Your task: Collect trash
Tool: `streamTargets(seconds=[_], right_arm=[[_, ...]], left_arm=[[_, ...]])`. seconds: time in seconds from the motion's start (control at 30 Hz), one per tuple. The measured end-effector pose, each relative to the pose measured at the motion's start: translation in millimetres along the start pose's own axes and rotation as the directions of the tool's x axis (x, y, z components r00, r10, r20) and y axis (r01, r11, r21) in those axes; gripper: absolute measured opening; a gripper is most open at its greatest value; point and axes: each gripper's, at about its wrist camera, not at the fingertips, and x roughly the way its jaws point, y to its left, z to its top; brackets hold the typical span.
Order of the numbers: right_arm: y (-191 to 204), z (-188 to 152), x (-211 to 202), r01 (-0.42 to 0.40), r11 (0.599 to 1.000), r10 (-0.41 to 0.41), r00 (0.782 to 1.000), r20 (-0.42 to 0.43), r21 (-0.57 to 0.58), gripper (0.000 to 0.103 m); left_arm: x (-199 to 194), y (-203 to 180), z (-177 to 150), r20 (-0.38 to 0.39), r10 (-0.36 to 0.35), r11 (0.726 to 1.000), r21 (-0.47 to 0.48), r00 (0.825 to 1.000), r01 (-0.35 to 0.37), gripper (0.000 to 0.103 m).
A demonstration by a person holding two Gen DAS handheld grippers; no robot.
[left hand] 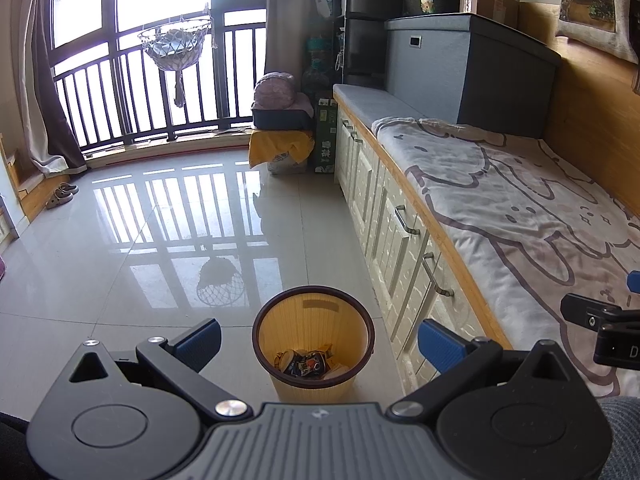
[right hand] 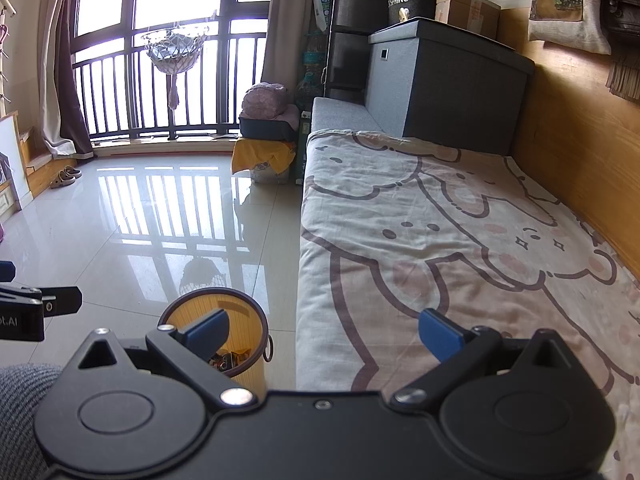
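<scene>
Left wrist view looks down past the left tool (left hand: 320, 344), whose blue pads stand wide apart with nothing between them. Below it, on the tiled floor (left hand: 140, 260) just beside the white drawers (left hand: 384, 220) under the bed's near edge, stands the bin (left hand: 313, 344), an open yellow ribbed bucket with a dark rim. At its bottom lies the trash (left hand: 308, 362): crumpled printed wrappers and what may be a cup or two, too jumbled to tell apart.

From the right wrist, the right tool (right hand: 323, 334) is likewise spread and empty, straddling the bed's edge, its left pad over the bin (right hand: 240, 312) and its right pad over the blanket (right hand: 460, 240). The blanket, printed with cartoon animals, shows no loose litter in either view, and the floor looks bare of it too.

By the look of it, the collecting is done or nearly so. The wrappers would be light, soft and slick, best pinched at a crumpled fold. The bin seems thin plastic, light and easy to tip; its rim is the place to grip, or the small ring (right hand: 268, 346) on its side.
</scene>
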Motion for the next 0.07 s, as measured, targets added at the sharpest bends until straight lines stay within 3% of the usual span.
streamTargets(seconds=[0.07], right_arm=[[0.1, -0.1, -0.1, 0.000, 1.000, 0.000, 1.000, 0.000, 0.000, 0.102]], left_arm=[[0.0, 0.2, -0.3, -0.001, -0.002, 1.000, 0.000, 1.000, 0.002, 0.103]])
